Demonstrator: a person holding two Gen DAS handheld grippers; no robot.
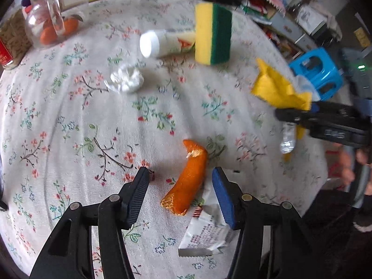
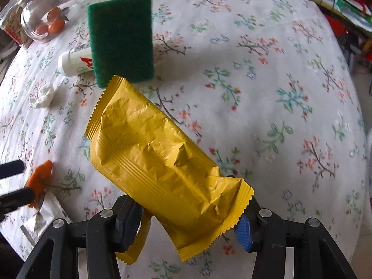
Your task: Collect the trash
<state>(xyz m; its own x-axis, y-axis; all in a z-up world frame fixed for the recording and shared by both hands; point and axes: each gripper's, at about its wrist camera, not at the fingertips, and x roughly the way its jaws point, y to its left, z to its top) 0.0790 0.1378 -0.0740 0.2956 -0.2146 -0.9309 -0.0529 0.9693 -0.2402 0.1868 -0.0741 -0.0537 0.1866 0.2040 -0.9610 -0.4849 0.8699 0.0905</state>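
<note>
Left wrist view: the left gripper (image 1: 181,181) has its fingers spread wide around an orange peel (image 1: 186,181) near the surface's (image 1: 69,116) front edge, apparently ready to close on it, one finger over a white wrapper (image 1: 204,234). The right gripper (image 2: 188,223) pinches a yellow wrapper (image 2: 158,162) aloft, probably for carrying off. Crumpled tissue (image 1: 126,79) waits farther in.

On the worktop (image 1: 69,121), a peel (image 1: 188,179) is lying between the open fingers of the left hand-held gripper (image 1: 181,193), with a torn packet (image 1: 207,232) just beside it on the right. Farther back a crumpled tissue (image 1: 126,79) is sitting, and behind that a bottle (image 1: 165,43) is lying on its side, touching a sponge (image 1: 212,33) standing on edge. A jar (image 1: 54,16) is standing at the far left. The right hand-held gripper (image 2: 189,223) is holding a wrapper (image 2: 158,158) above the cloth.
</note>
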